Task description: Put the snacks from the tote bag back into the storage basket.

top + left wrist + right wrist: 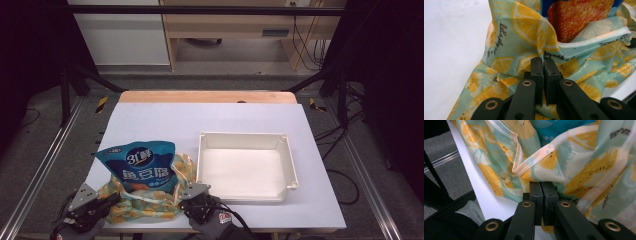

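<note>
Claw (543, 61) tips buried in bag (524, 37) folds

lemon-print bag (145, 202) crumpled at table's near edge; blue snack pouch (142, 167) upright inside, top protruding.

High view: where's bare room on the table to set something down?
Free: the far strip of the white table top behind the snack pouch and white tray, and the tray's empty floor. Crowded: near-left corner, where the lemon-print bag and both grippers sit.
</note>
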`<state>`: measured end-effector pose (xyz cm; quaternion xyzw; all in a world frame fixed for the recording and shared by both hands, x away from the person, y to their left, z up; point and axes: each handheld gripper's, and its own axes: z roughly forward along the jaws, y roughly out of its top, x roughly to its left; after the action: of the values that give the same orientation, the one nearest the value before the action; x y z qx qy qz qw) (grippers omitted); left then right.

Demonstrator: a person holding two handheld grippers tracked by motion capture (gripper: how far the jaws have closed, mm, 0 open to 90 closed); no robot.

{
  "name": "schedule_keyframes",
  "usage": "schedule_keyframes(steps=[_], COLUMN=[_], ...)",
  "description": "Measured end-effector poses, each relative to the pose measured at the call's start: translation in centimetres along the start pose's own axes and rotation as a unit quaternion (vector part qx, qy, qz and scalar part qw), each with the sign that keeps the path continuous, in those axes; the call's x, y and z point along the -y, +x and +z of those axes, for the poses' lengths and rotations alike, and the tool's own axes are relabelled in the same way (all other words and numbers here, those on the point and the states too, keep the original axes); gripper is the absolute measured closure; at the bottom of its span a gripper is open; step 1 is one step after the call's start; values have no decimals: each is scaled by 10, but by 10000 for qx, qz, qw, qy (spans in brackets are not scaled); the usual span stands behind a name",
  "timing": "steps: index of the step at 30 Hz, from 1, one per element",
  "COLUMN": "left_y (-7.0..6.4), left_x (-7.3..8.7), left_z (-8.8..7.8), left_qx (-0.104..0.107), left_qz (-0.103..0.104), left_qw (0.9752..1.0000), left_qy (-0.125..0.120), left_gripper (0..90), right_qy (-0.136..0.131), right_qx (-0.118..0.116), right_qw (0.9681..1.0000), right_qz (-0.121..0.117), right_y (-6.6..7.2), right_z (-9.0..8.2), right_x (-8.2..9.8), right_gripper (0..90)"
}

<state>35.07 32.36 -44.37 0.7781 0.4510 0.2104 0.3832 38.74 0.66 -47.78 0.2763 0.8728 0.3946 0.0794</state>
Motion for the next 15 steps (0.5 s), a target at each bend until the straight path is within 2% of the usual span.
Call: schedule_keyframes(steps=[6, 11, 15], left_y=[0, 0, 1], left_x=[0, 0, 0], left_z=[1, 2, 2], left_qx=[-6, -26, -15], left_qz=[-26, -14, -6], left_qw=[10000, 10000, 9999], left_qy=[42, 70, 105], left_gripper=[871, 872, 872], right_qy=[-10, -264, -518], right_qx=[-48, -170, -168], right_qw=[10000, 9995, 9985], right_qz=[30, 42, 96], right_y=[-1, -2, -4], right_z=[-3, -20, -39], right_x=[-3, -10, -14], right_gripper=[816, 749, 717])
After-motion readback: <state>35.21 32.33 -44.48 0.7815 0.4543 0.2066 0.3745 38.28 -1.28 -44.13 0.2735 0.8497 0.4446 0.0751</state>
